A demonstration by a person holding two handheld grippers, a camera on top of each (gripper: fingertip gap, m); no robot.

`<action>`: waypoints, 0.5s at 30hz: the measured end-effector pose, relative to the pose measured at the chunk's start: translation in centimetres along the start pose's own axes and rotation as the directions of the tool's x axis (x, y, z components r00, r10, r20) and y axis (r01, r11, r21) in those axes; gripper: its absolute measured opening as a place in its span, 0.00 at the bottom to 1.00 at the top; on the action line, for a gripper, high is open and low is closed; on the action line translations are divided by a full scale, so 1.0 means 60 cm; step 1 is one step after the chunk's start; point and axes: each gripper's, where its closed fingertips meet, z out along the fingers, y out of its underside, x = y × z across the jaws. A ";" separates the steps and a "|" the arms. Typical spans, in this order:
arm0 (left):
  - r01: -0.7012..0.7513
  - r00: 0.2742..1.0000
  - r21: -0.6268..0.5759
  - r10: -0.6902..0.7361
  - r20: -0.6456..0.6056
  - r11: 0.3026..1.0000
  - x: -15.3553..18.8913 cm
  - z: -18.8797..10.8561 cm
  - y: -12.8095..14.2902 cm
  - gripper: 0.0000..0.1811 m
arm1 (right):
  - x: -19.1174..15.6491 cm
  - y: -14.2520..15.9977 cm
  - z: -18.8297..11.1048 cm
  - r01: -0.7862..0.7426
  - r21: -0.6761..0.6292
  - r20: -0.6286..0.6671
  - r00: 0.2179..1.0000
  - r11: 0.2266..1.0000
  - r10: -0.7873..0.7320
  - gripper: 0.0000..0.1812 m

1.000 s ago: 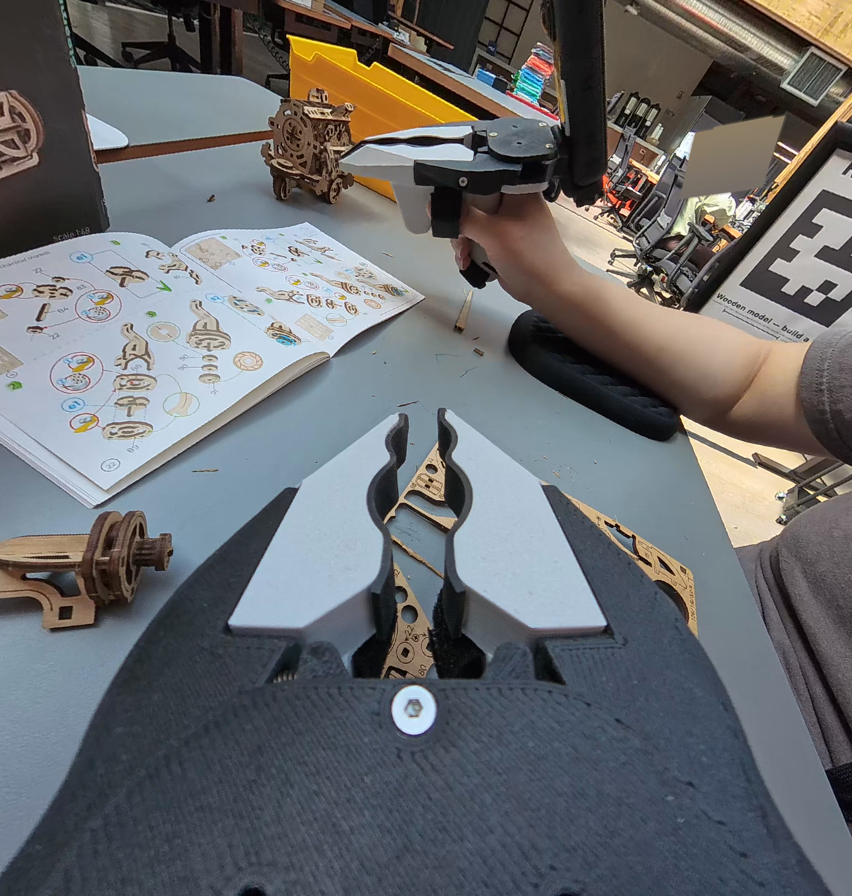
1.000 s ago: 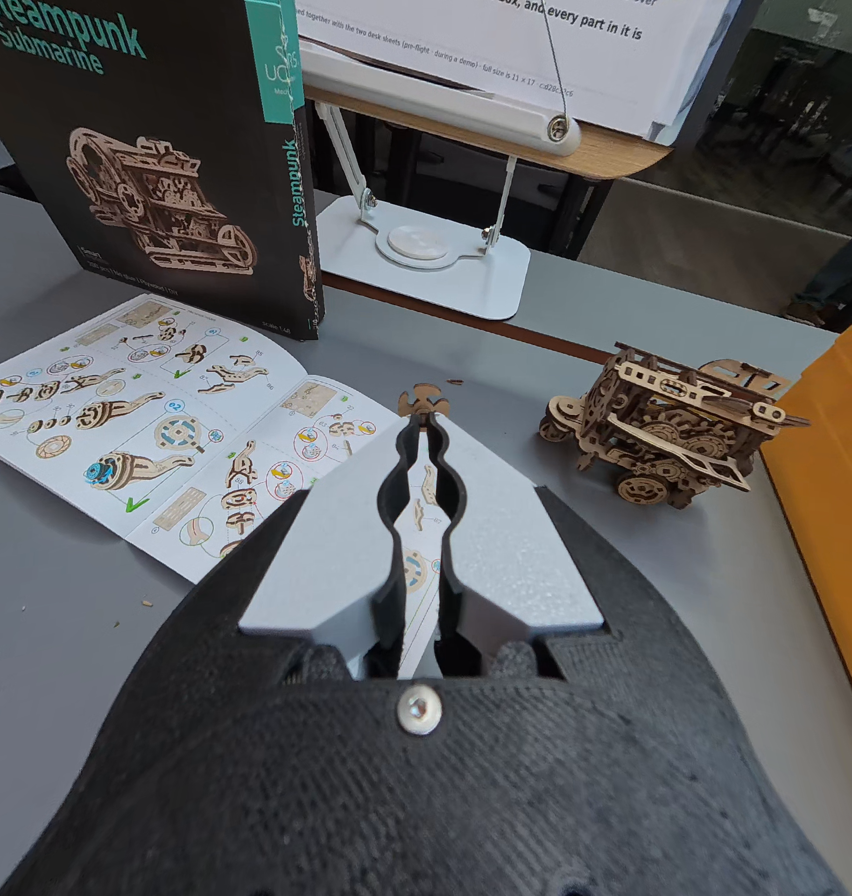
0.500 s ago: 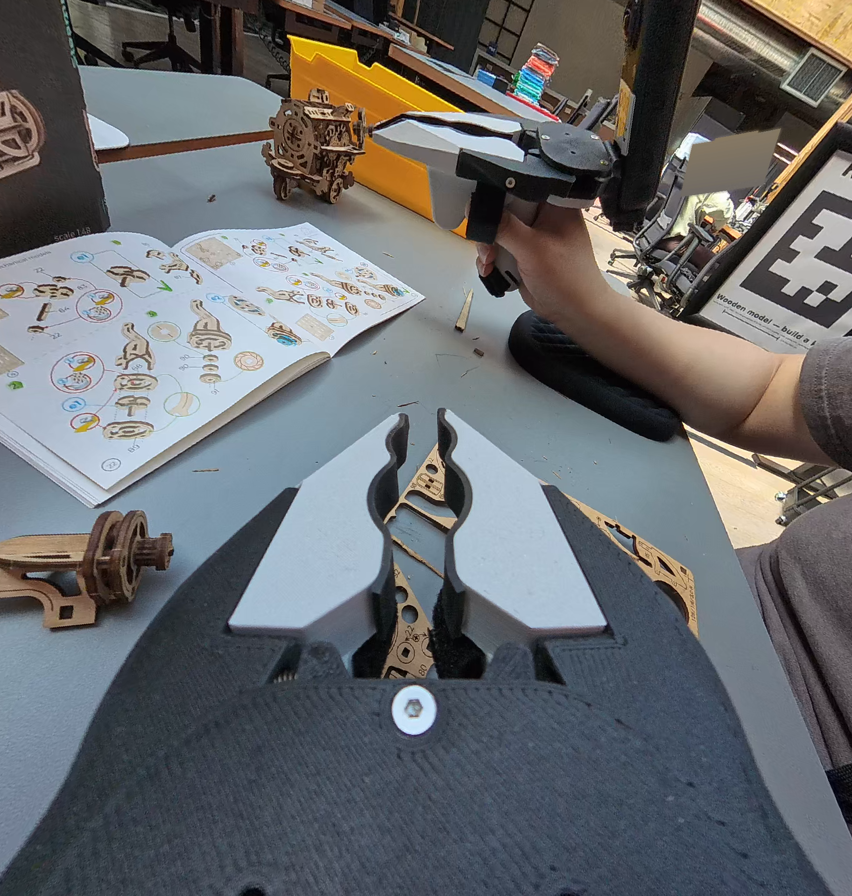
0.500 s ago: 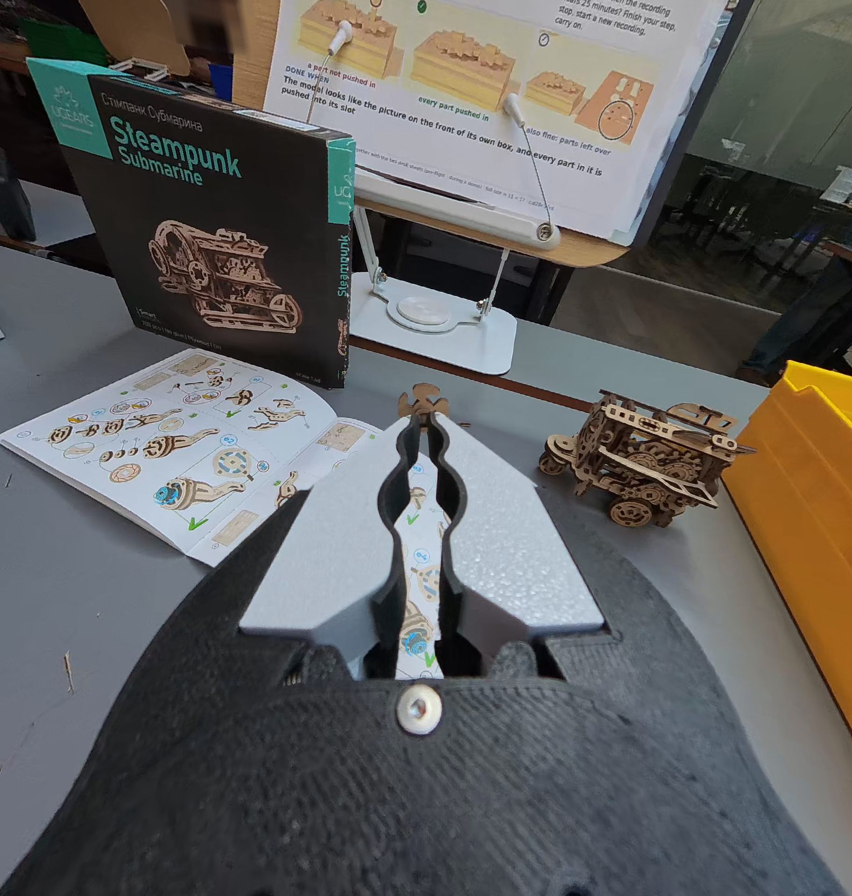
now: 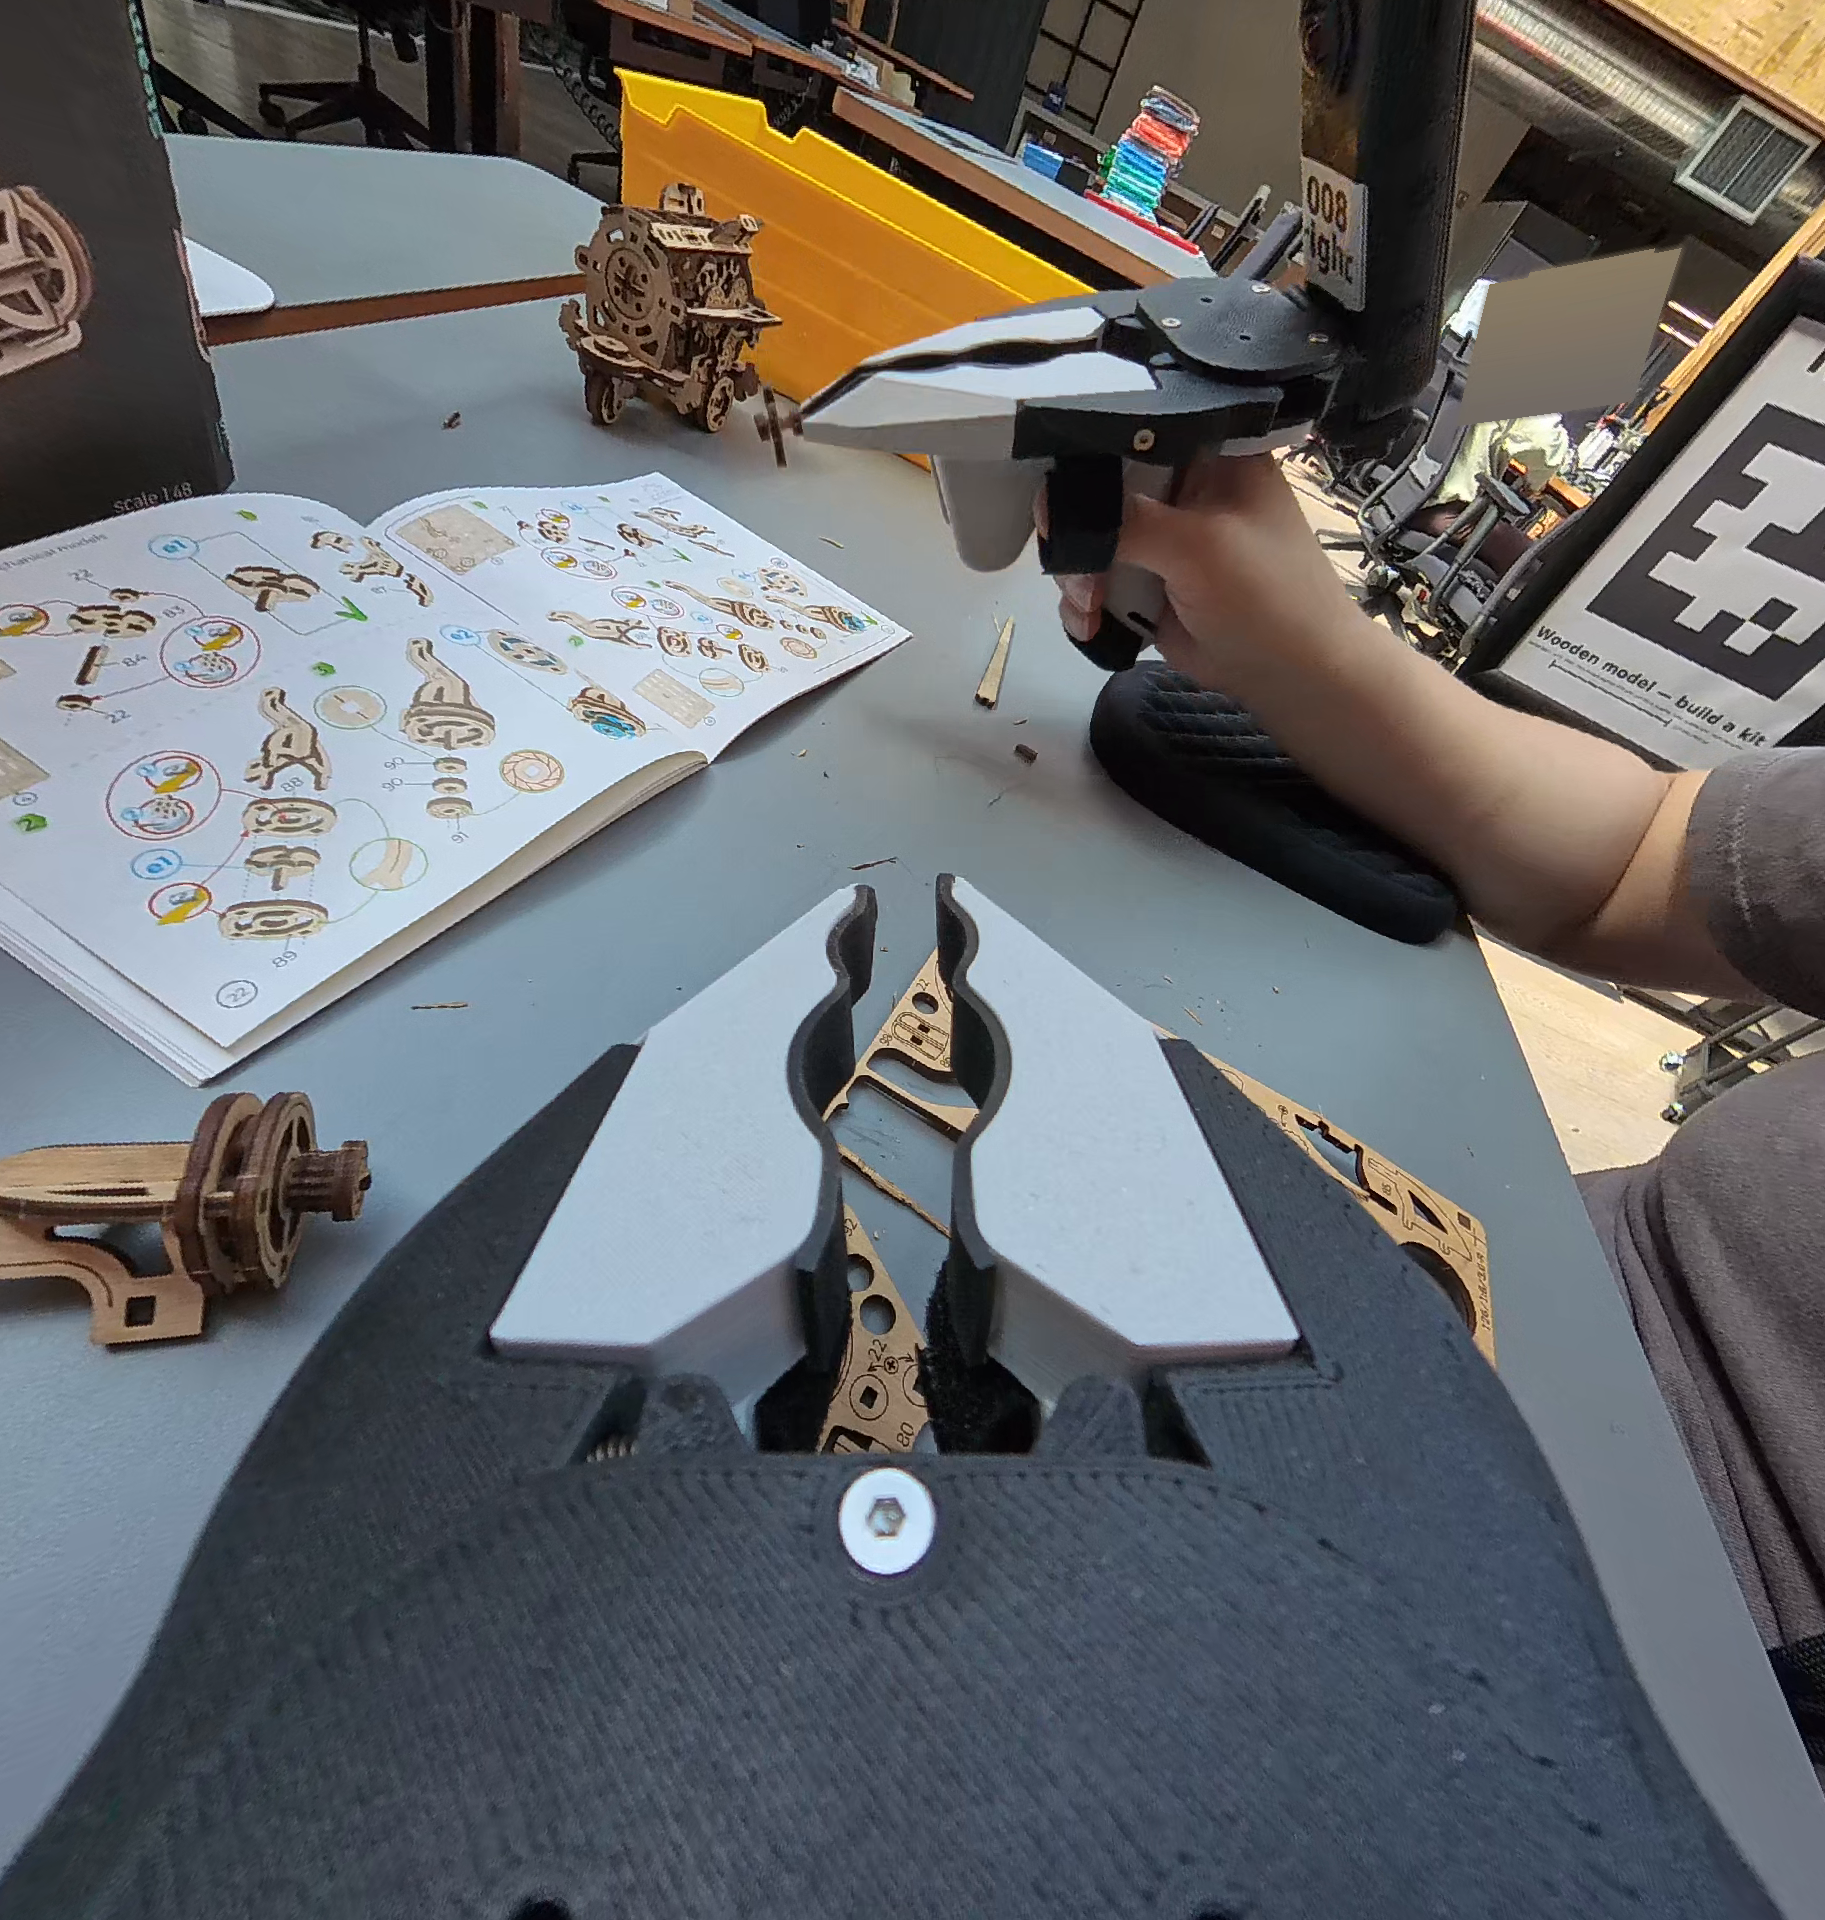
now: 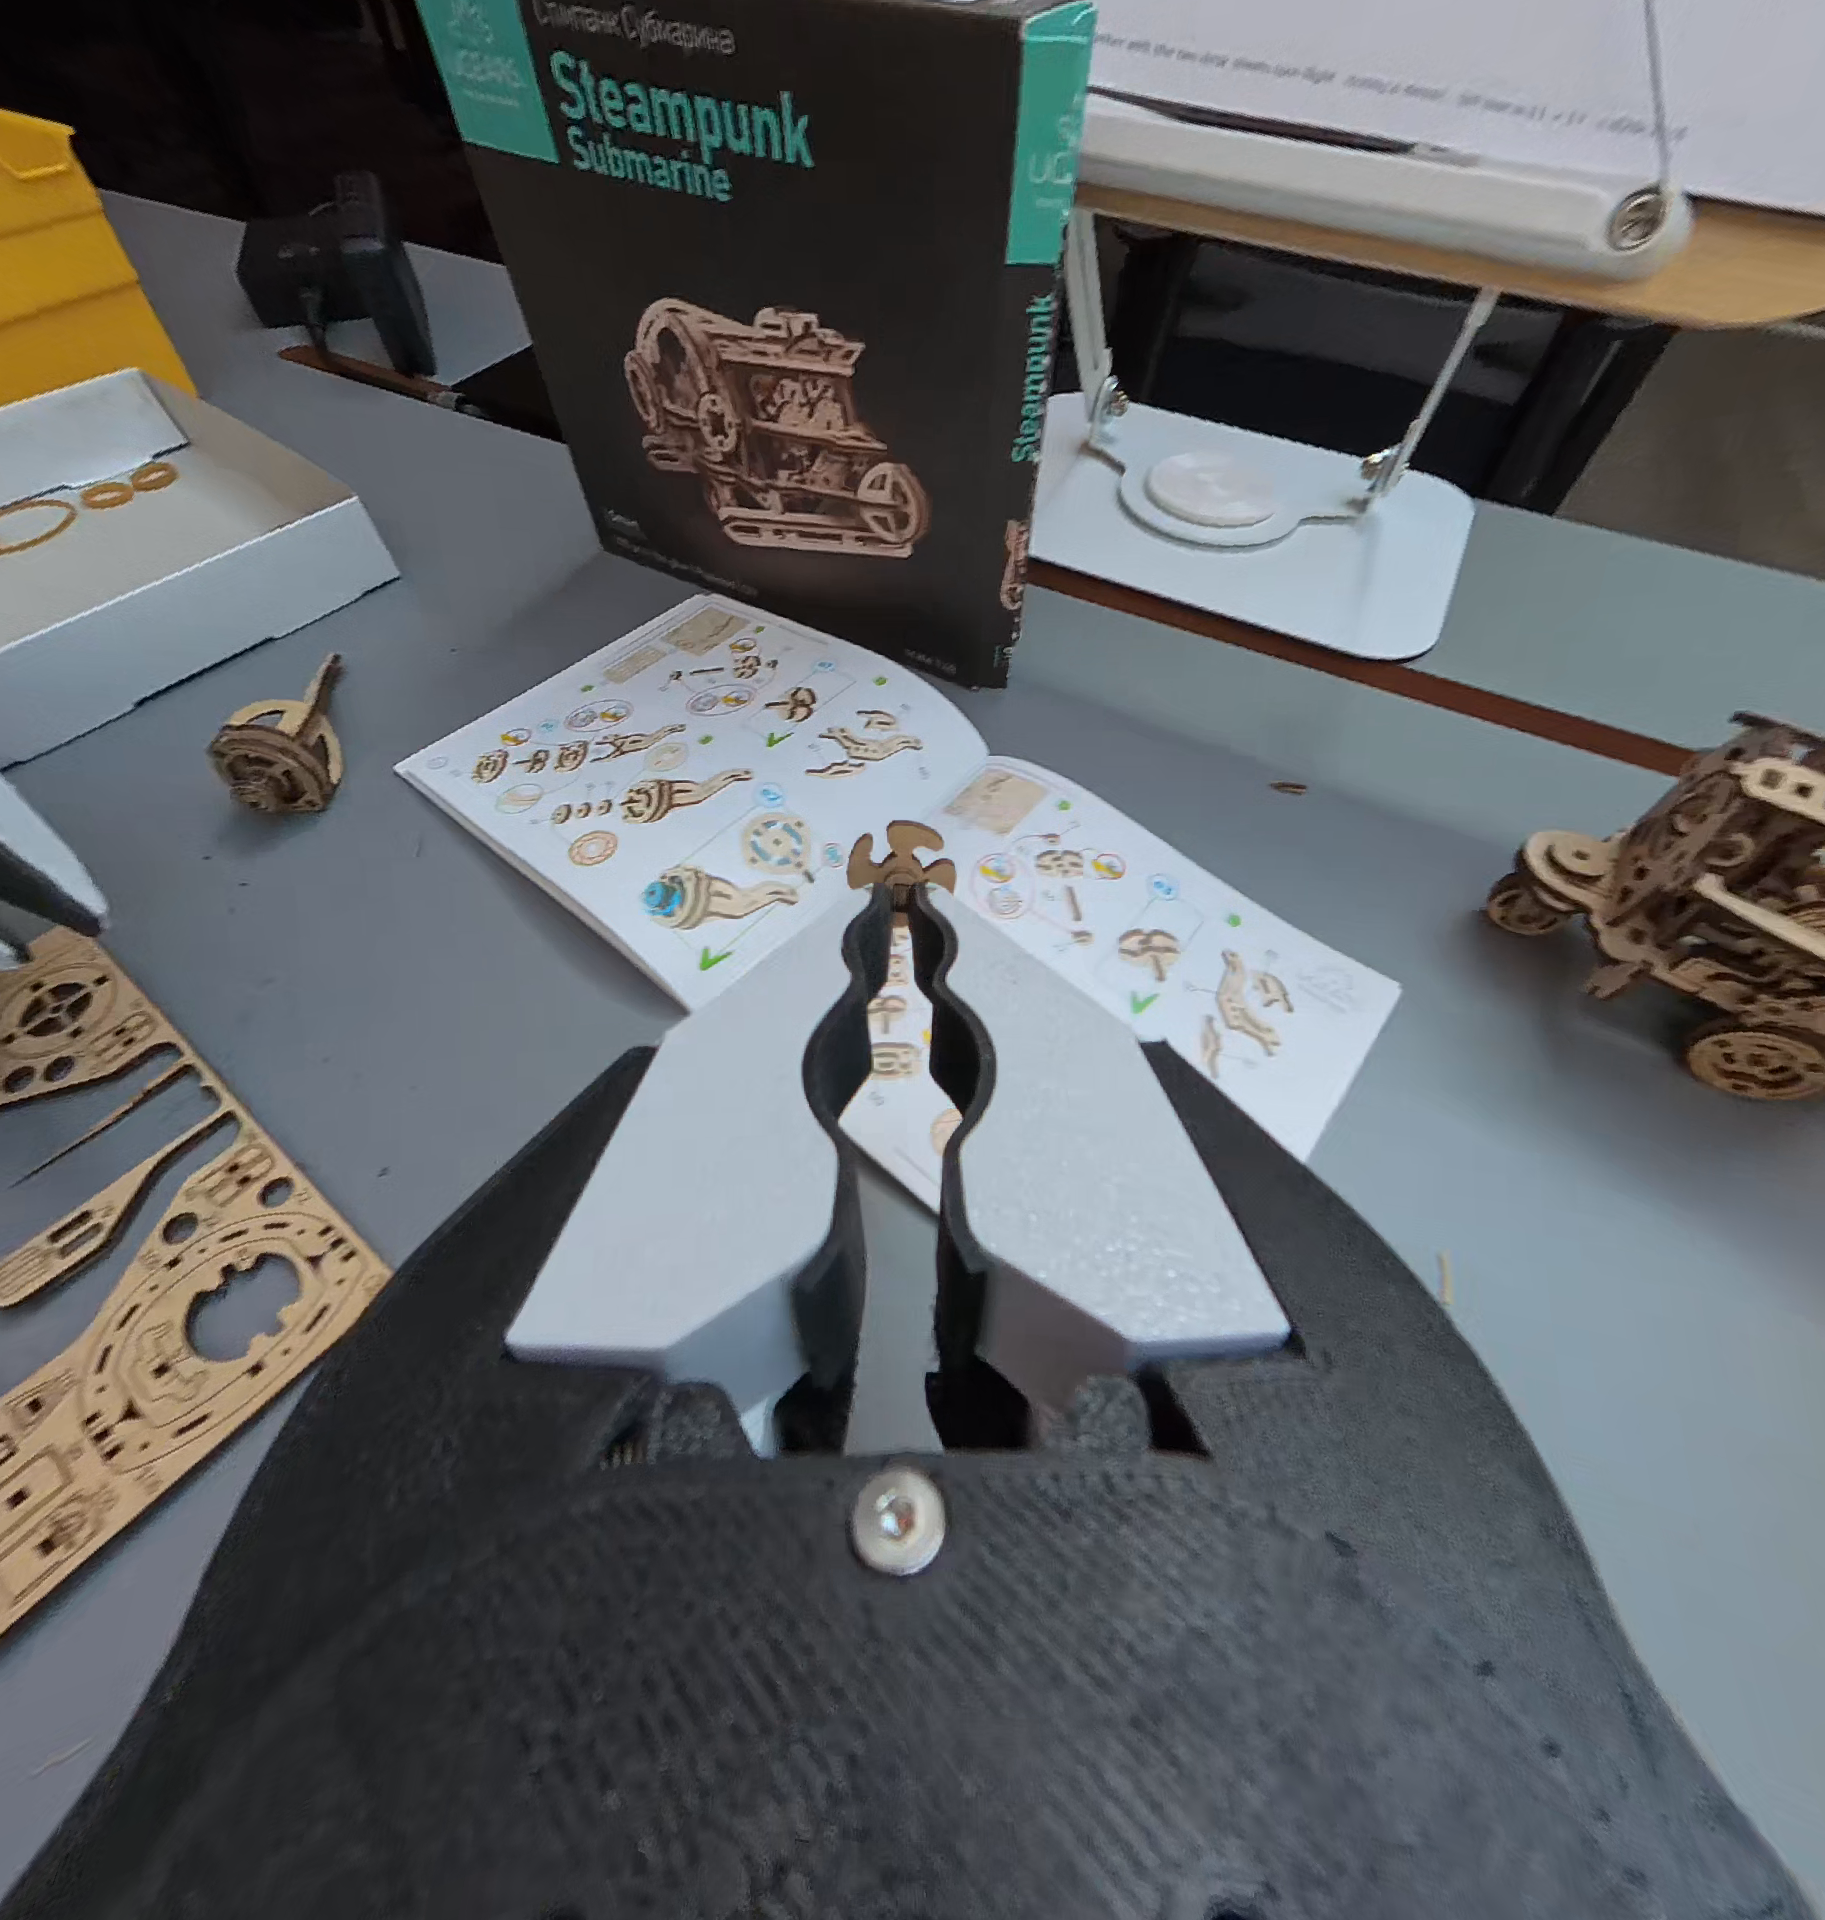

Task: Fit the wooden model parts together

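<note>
My right gripper [image 6: 897, 906] is shut on a small wooden propeller-shaped part [image 6: 897, 857] and holds it in the air above the open instruction booklet [image 6: 627, 790]. In the left wrist view the right gripper [image 5: 796, 421] holds that part [image 5: 773, 421] in front of the finished wooden model [image 5: 669, 312]. My left gripper [image 5: 904, 899] has a narrow gap between its fingers and holds nothing. It stays low over a laser-cut wooden part sheet [image 5: 1355, 1174]. A wooden sub-assembly with a wheel on an arm [image 5: 191, 1205] lies to its left; it also shows in the right wrist view [image 6: 274, 758].
The black kit box [image 6: 783, 343] stands behind the booklet. The finished model [image 6: 1718, 935] sits at right, a white tray [image 6: 139, 582] with wooden rings and a yellow bin [image 6: 25, 239] at left. A black wrist pad [image 5: 1261, 810] lies under the person's forearm. A part sheet [image 6: 108, 1247] lies at left. Spacing between my two grippers at the tips: around 15 centimeters.
The right gripper has swung left and lower with the propeller part, so its view now takes in the sub-assembly, tray and part sheet. The left gripper has not moved.
</note>
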 end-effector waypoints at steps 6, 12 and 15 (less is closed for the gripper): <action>0.028 0.999 -0.002 -0.028 0.018 1.000 0.003 0.006 0.000 0.11 | -0.160 0.024 -0.020 -0.043 -0.019 0.239 0.970 0.999 0.046 0.01; 0.011 0.999 0.041 -0.013 0.048 0.999 0.019 0.010 -0.021 0.14 | -0.233 0.017 -0.036 -0.049 0.043 0.308 0.951 0.998 0.034 0.01; -0.004 0.999 -0.022 0.005 0.041 1.000 0.030 0.024 -0.004 0.13 | -0.245 0.017 -0.037 -0.041 0.050 0.314 0.949 0.998 0.023 0.01</action>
